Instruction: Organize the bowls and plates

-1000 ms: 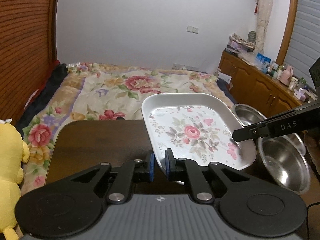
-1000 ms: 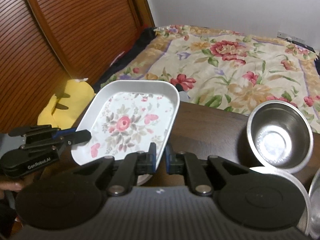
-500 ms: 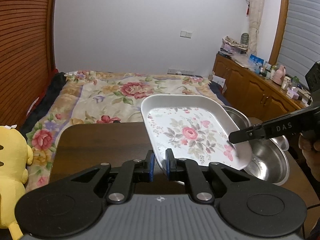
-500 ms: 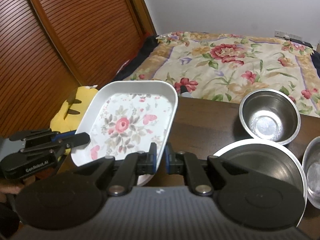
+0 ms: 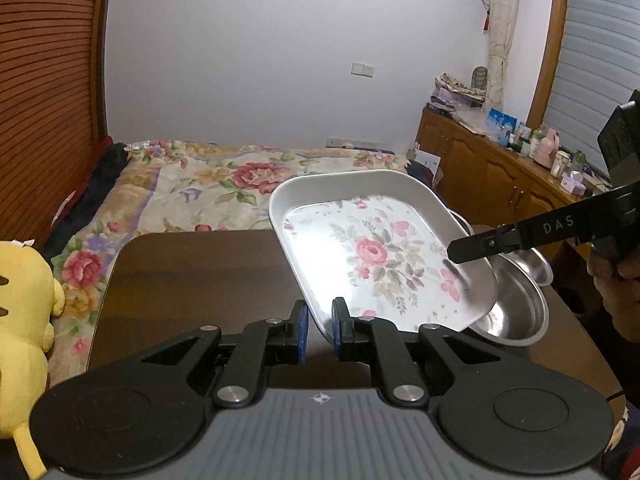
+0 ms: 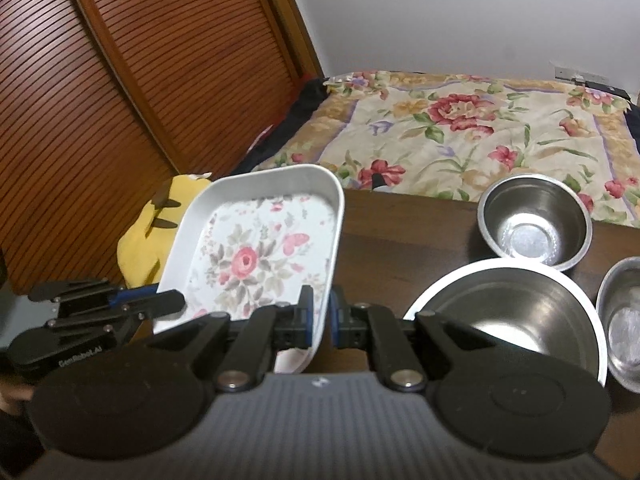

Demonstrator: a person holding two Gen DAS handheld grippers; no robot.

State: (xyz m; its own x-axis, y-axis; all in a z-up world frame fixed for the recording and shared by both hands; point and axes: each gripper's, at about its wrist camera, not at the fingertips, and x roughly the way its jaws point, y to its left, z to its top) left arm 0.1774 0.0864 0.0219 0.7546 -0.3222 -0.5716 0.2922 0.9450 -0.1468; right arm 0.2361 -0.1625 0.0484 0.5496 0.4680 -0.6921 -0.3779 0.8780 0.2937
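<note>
Clamping floral tray (image 5: 372, 252) rims: left gripper (image 5: 319, 330), right gripper (image 6: 320, 322); big steel bowl (image 6: 516, 316) just right.

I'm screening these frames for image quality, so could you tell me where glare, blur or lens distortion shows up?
Left wrist view: glare whitens the floral plate; the wall edges bow from the fisheye; the right gripper tip looks slightly smeared. Right wrist view: softer overall, bright reflections in the steel bowls, and the slatted door curves strongly.

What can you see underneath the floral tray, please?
The floral tray is held up by both claws. In the left wrist view the large steel bowl shows partly beneath its right corner; the rest is covered.
</note>
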